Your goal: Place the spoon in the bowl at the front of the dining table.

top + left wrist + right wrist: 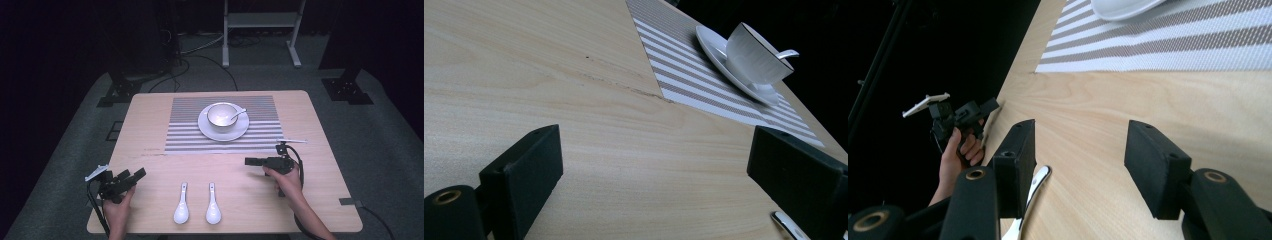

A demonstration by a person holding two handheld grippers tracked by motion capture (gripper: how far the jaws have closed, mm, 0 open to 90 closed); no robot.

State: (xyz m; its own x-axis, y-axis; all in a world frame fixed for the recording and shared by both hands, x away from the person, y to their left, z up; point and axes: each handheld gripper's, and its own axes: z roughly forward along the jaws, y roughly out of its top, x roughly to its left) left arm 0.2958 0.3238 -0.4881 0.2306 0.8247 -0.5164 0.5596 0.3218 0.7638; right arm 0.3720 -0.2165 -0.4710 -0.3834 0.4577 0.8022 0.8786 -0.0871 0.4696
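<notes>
Lab or recording studio, not a home. Dark room with black surroundings, grey carpet floor point(390, 150), lone light-wood table point(150, 130) lit from above. Black stand bases point(347, 90) bolted or set on the floor at both far sides of the table, cables point(210, 62) running over the carpet, white metal frame point(262, 30) behind. Tape strip point(350, 202) holds a cable near the table's right edge. Table is staged like a dining setup: striped placemat point(260, 135), plate point(242, 130), bowl point(222, 116), two spare spoons point(197, 207) laid out neatly.
</notes>
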